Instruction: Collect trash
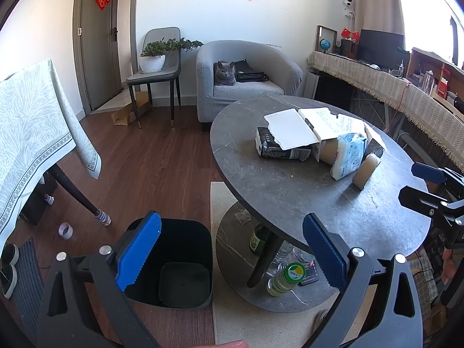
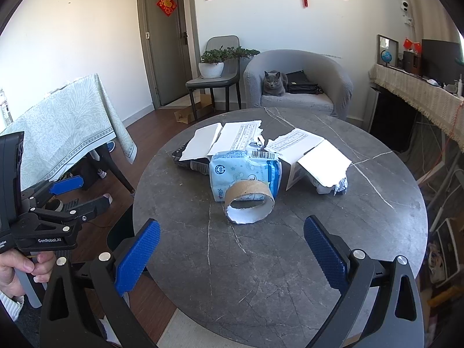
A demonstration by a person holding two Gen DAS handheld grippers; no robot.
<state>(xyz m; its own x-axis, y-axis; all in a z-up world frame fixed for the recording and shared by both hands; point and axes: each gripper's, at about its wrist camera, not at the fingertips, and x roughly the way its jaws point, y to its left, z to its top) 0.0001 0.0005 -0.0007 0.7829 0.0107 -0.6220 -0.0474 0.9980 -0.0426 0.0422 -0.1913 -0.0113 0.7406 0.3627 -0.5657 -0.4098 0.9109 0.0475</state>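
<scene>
A round grey stone table (image 2: 290, 261) holds a pile of trash: a cardboard tape roll (image 2: 249, 204), a blue-and-white wrapper pack (image 2: 246, 168), torn white box pieces (image 2: 232, 137) and a dark packet (image 1: 275, 148). My right gripper (image 2: 232, 249) is open and empty, just short of the roll. My left gripper (image 1: 232, 249) is open and empty, above a black bin (image 1: 179, 264) on the floor left of the table (image 1: 319, 197). The roll also shows in the left wrist view (image 1: 366, 171).
Bottles (image 1: 285, 278) stand on the table's lower shelf. A cloth-covered table (image 1: 32, 133) is at the left, a tape roll (image 1: 65, 230) on the floor under it. A grey cat (image 1: 224, 73) sits in an armchair behind. A long sideboard (image 1: 391, 87) runs along the right.
</scene>
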